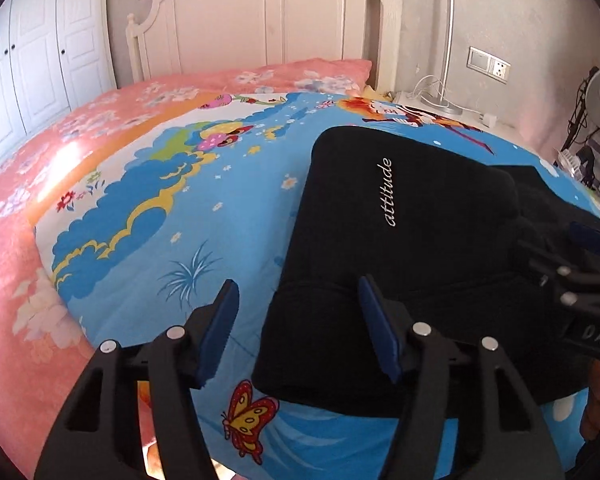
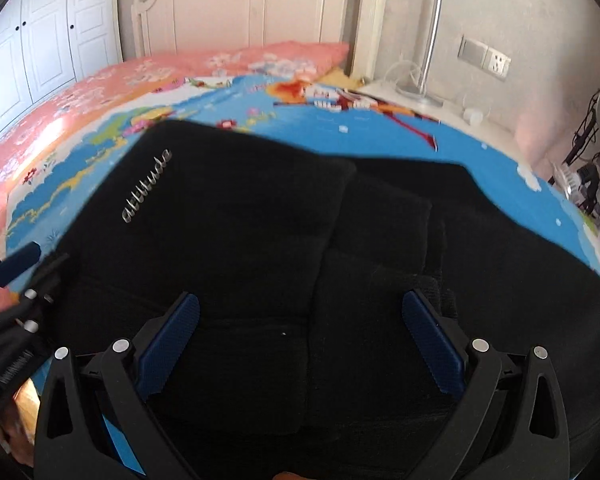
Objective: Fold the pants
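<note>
The black fabric pants [image 1: 400, 248], folded into a thick block with white "attitude" lettering, are laid on the blue cartoon-print bedsheet [image 1: 204, 216] of the bed, toward its right side and near edge. The left claw [image 1: 296, 332] is held apart, nothing clamped; its right pad is seen over the pants' left edge. The right claw [image 2: 300, 344] is spread wide above the pants, nothing gripped. A pink floral quilt [image 1: 28, 248] is noted along the left edge.

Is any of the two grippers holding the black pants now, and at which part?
Neither: left gripper and right gripper stand open above the pants.
</note>
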